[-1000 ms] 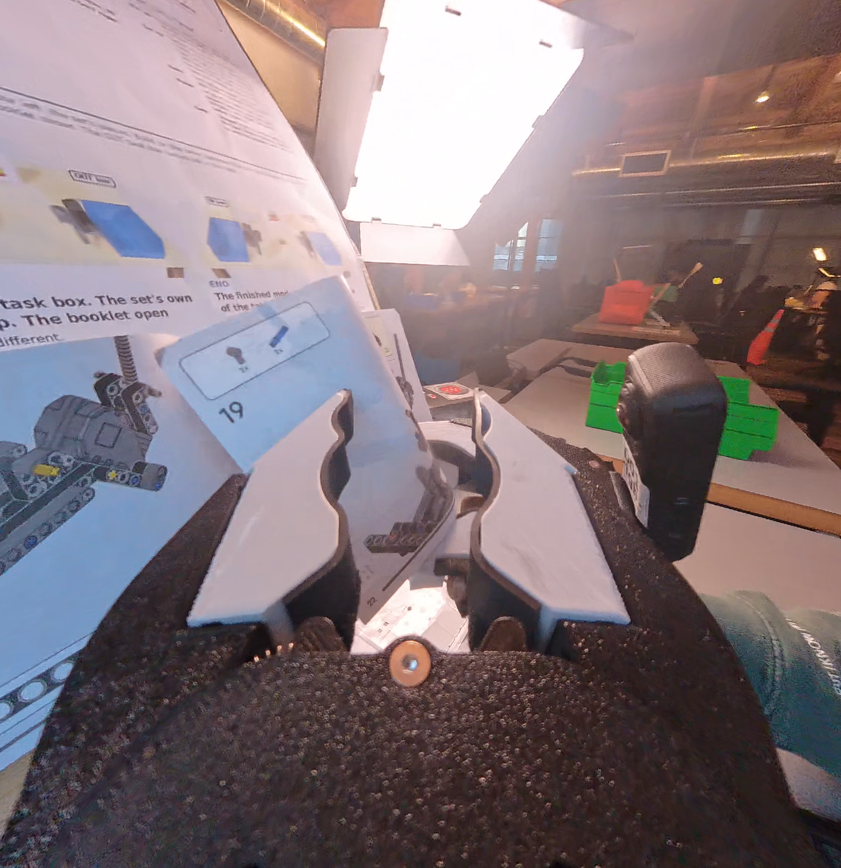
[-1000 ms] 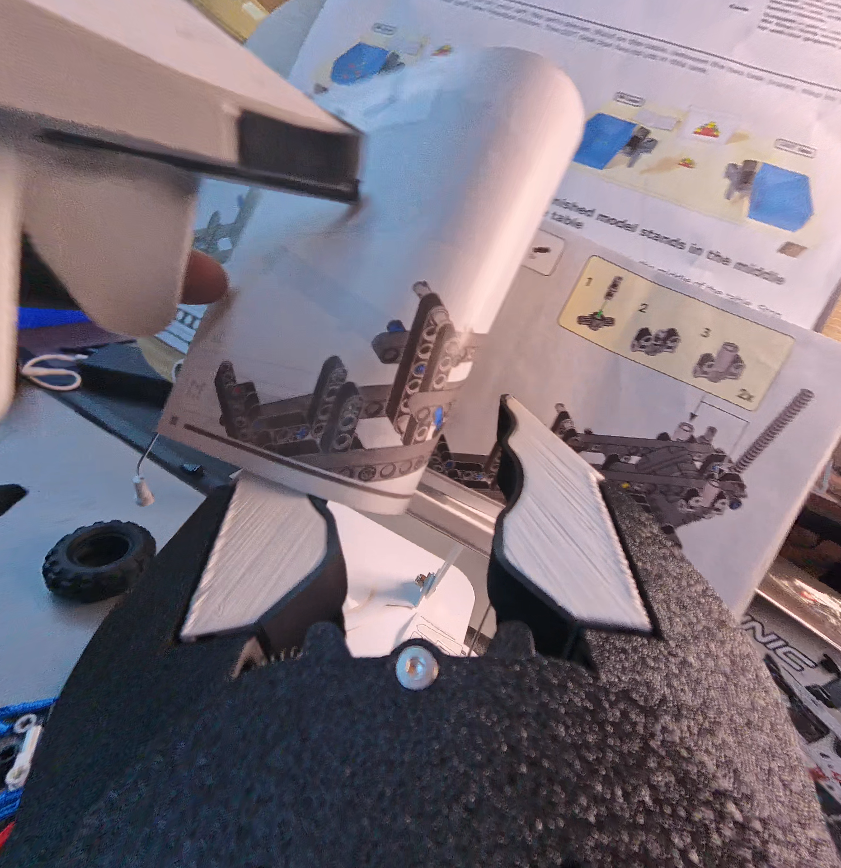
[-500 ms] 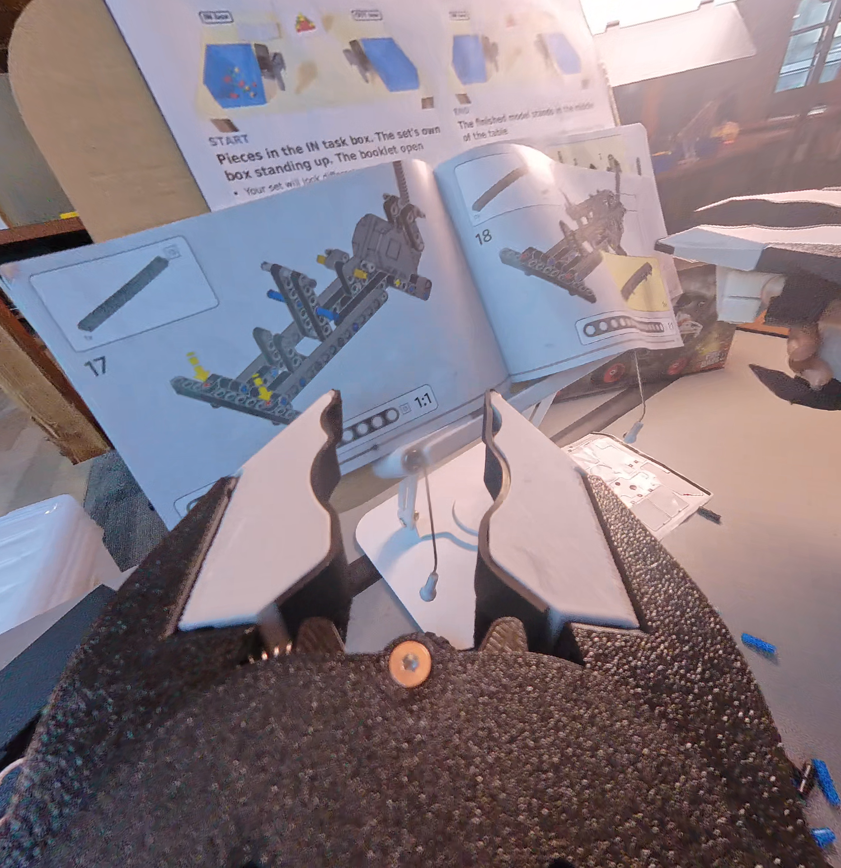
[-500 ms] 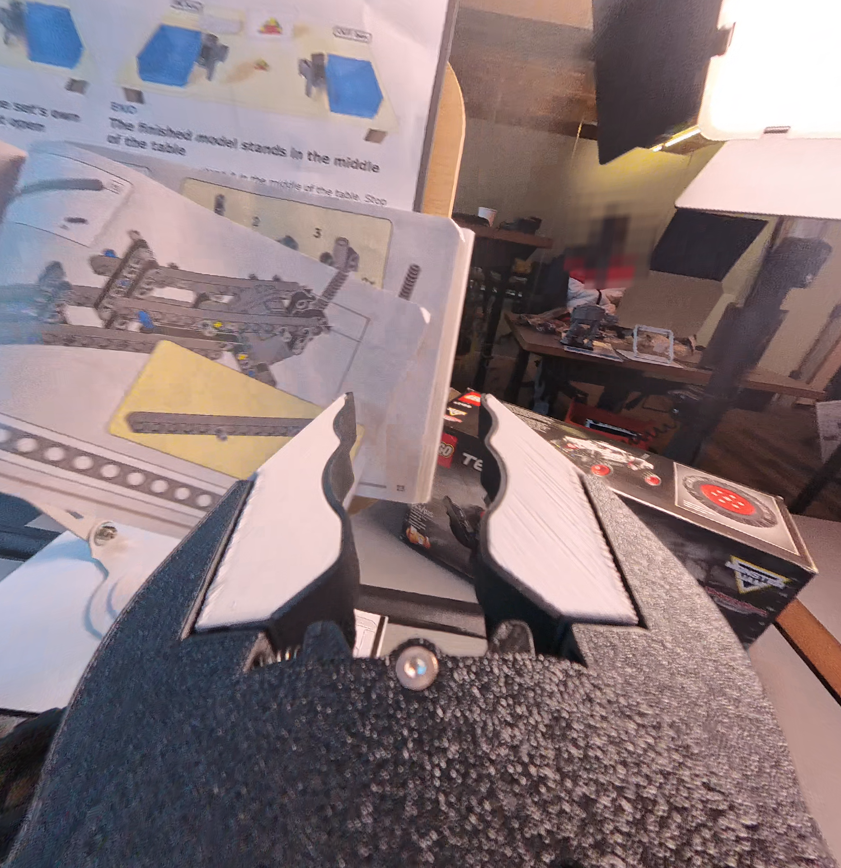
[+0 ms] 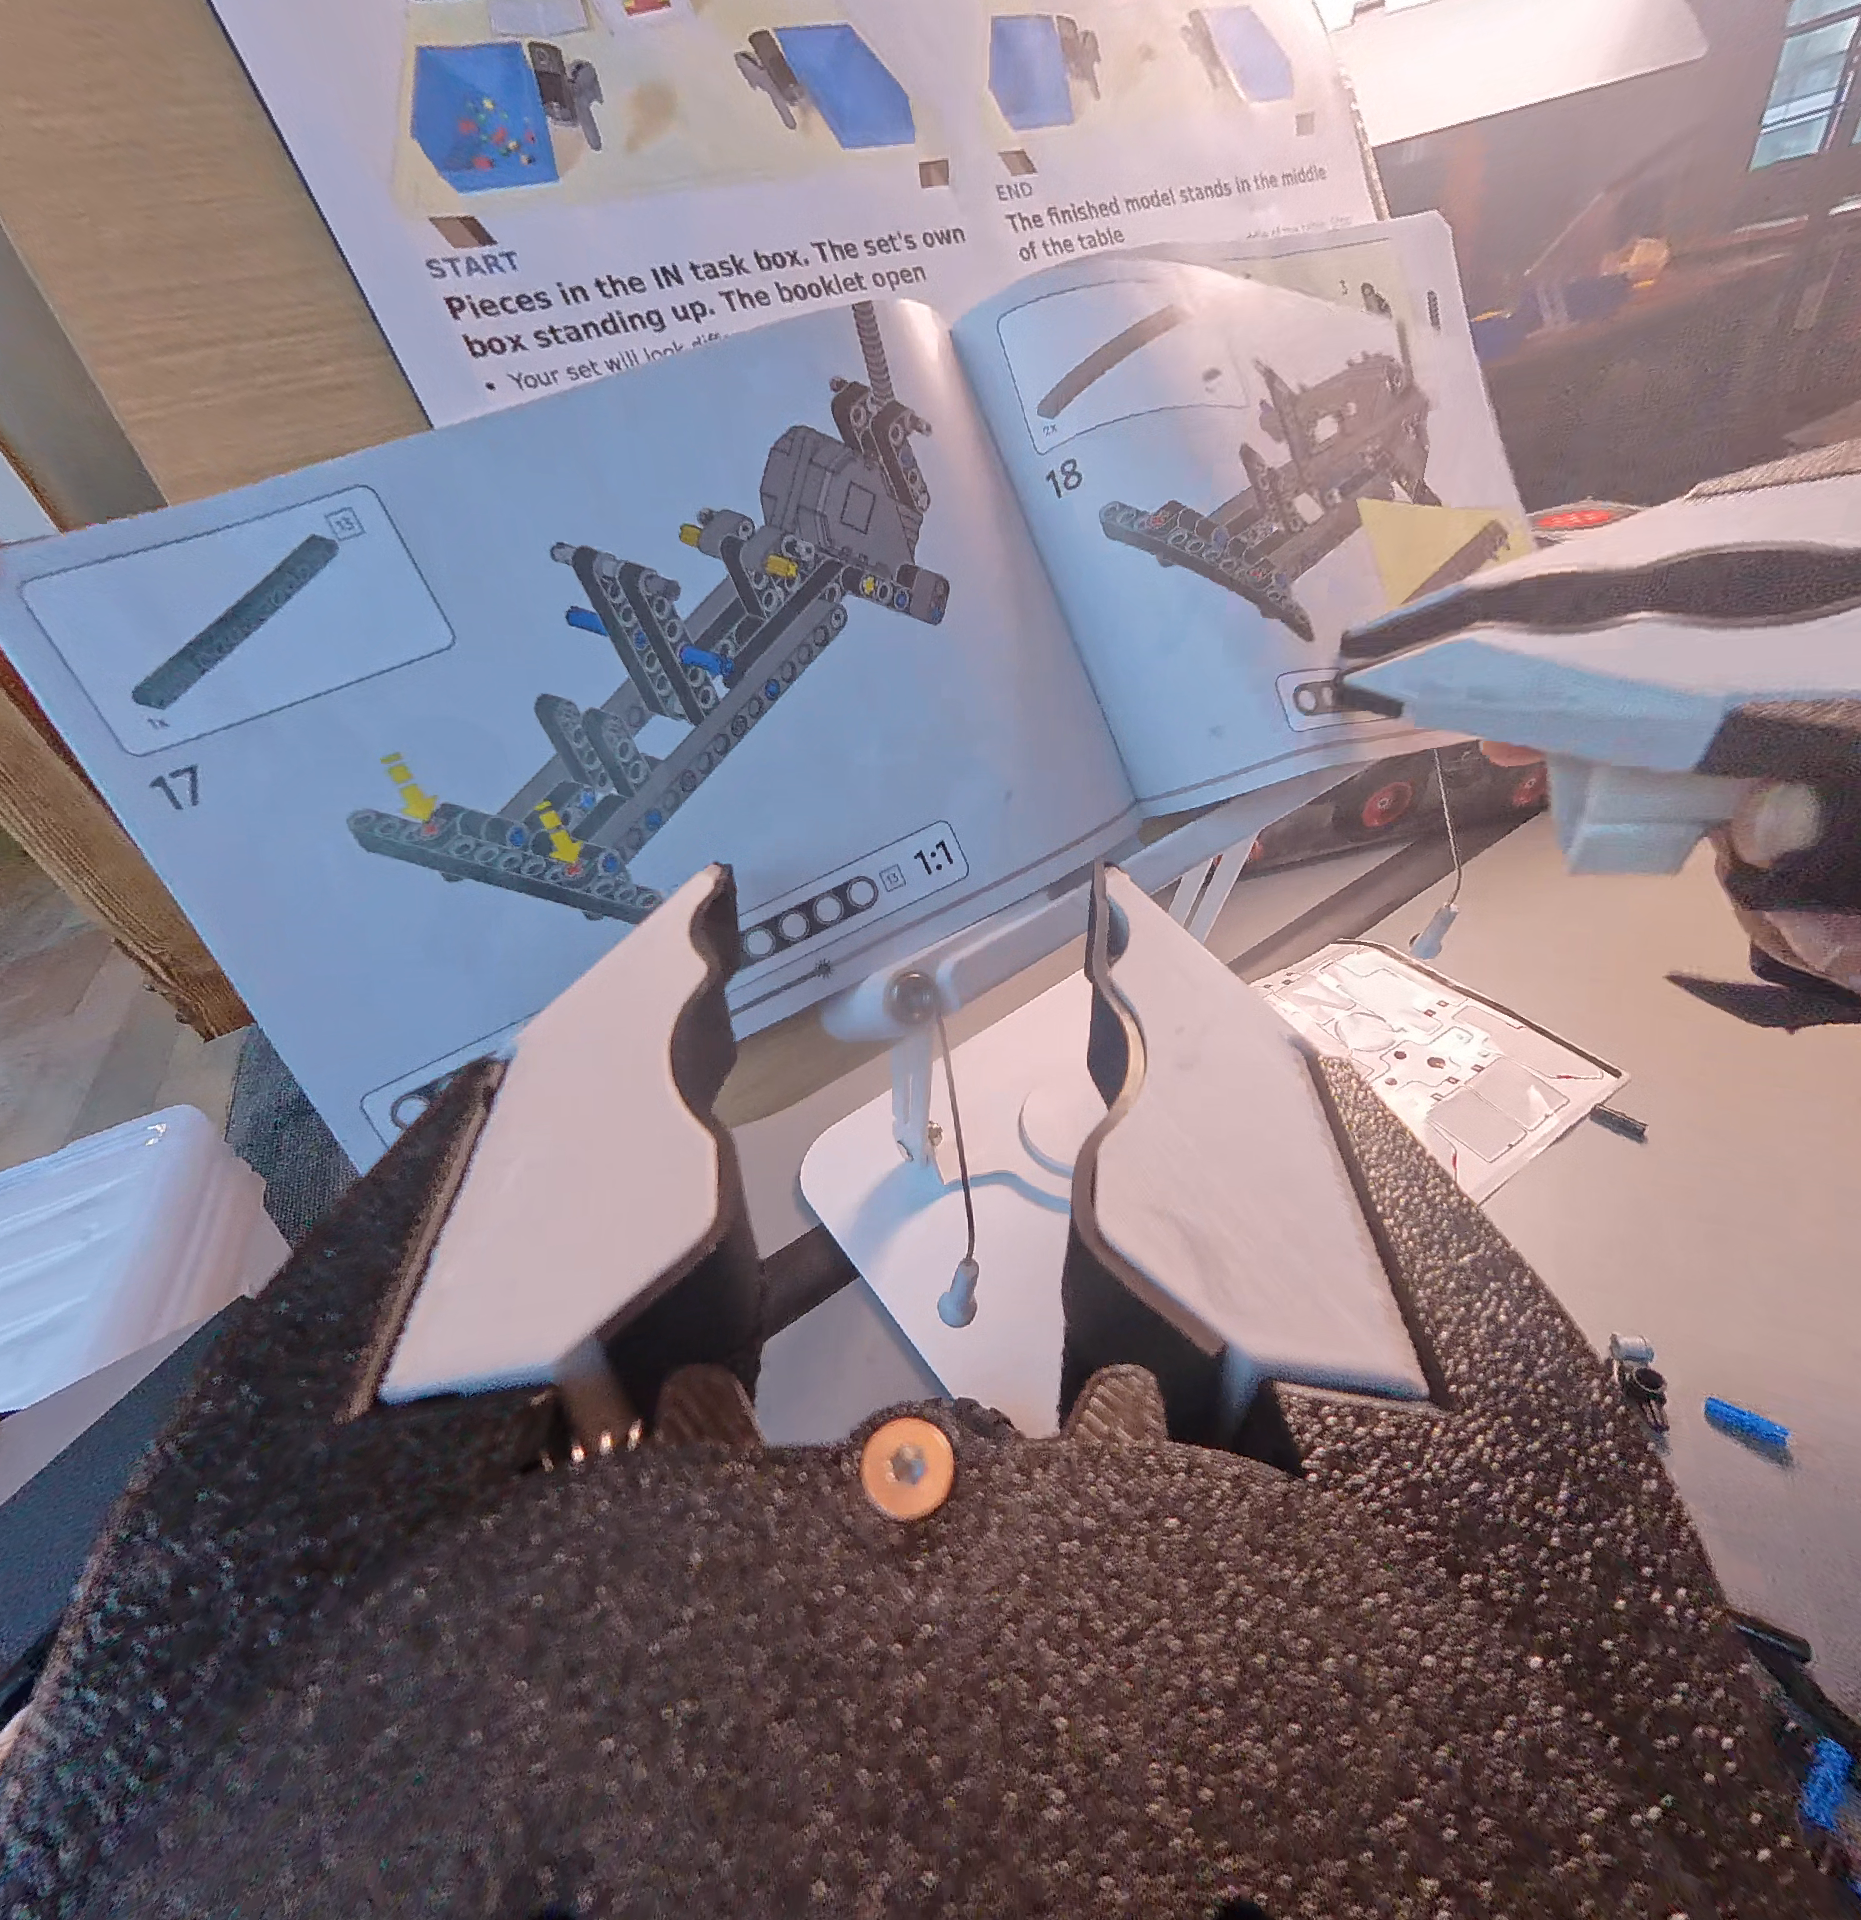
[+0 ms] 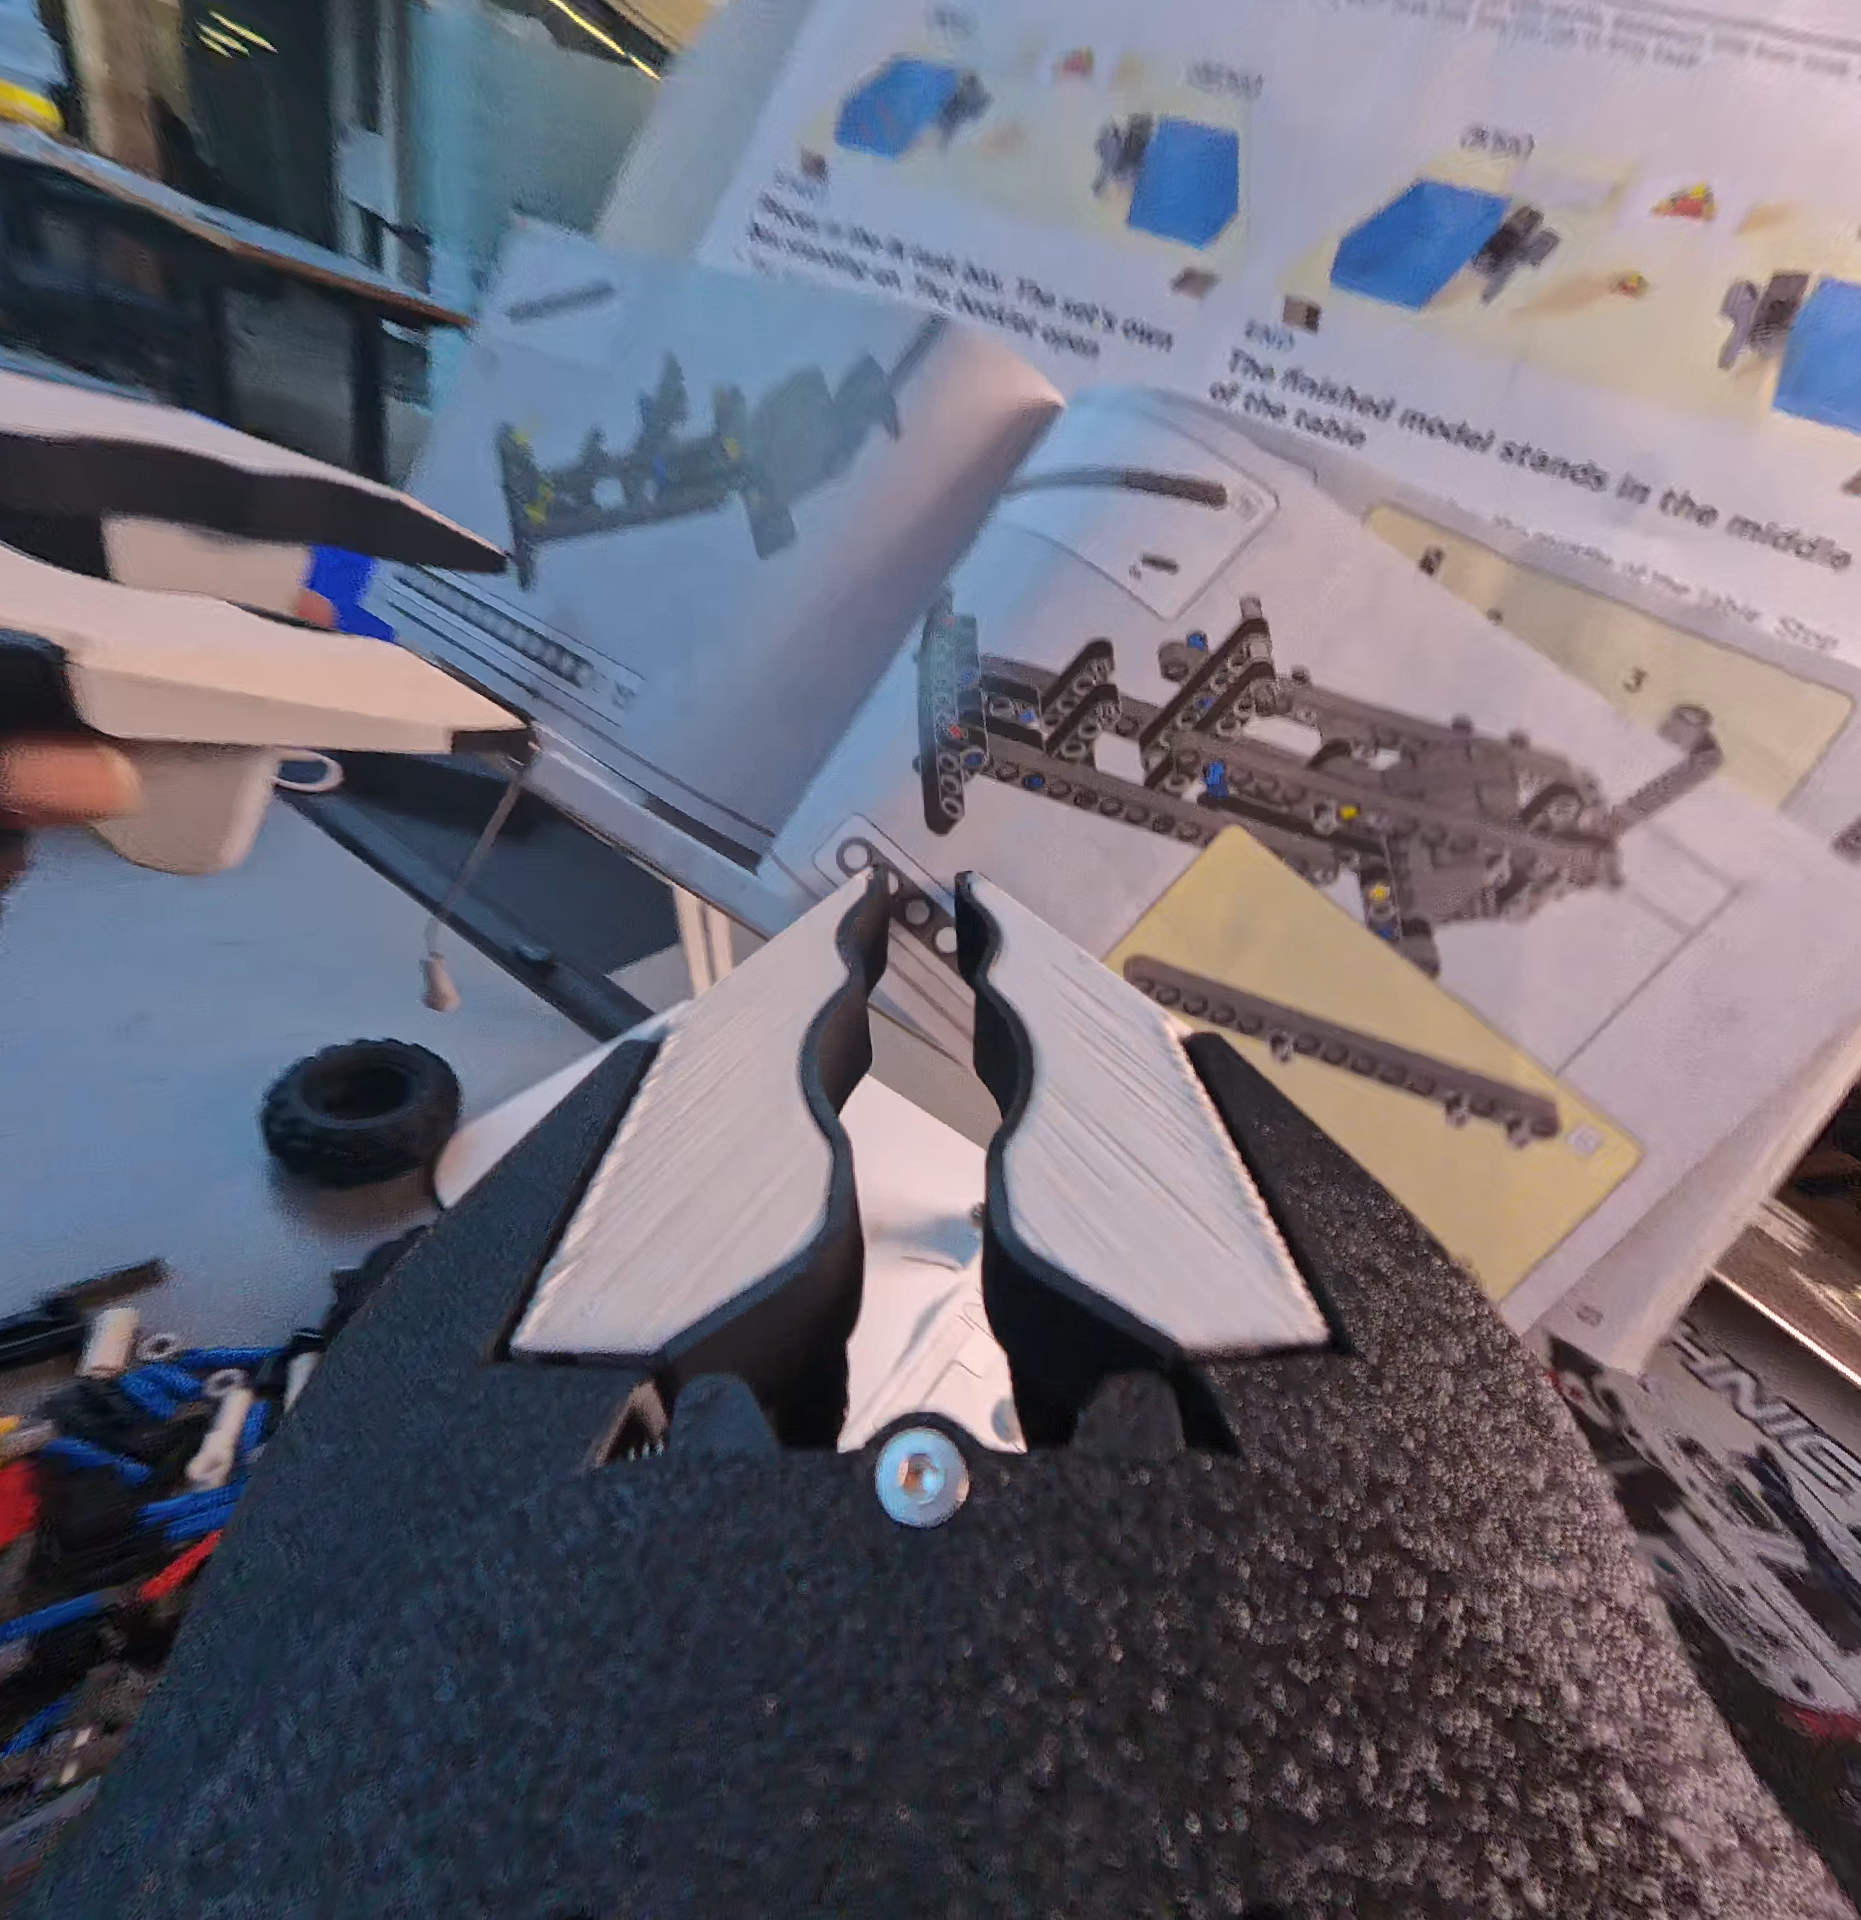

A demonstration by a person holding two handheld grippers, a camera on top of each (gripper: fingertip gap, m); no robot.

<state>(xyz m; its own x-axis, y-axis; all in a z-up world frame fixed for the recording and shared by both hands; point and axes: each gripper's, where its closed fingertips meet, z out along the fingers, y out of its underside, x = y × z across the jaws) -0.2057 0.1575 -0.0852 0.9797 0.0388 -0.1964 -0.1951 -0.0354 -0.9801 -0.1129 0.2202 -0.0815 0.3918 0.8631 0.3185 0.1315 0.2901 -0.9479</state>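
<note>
I note my left gripper (image 5: 910, 904) wide open, empty, before the propped instruction booklet (image 5: 635, 665); right gripper (image 6: 921, 894) nearly closed, empty, at its right page.

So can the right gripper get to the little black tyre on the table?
Probably yes. The black tyre lies by itself on the grey table, just left of the right gripper, with nothing on top. But its narrow jaws would need to open wider first.
</note>
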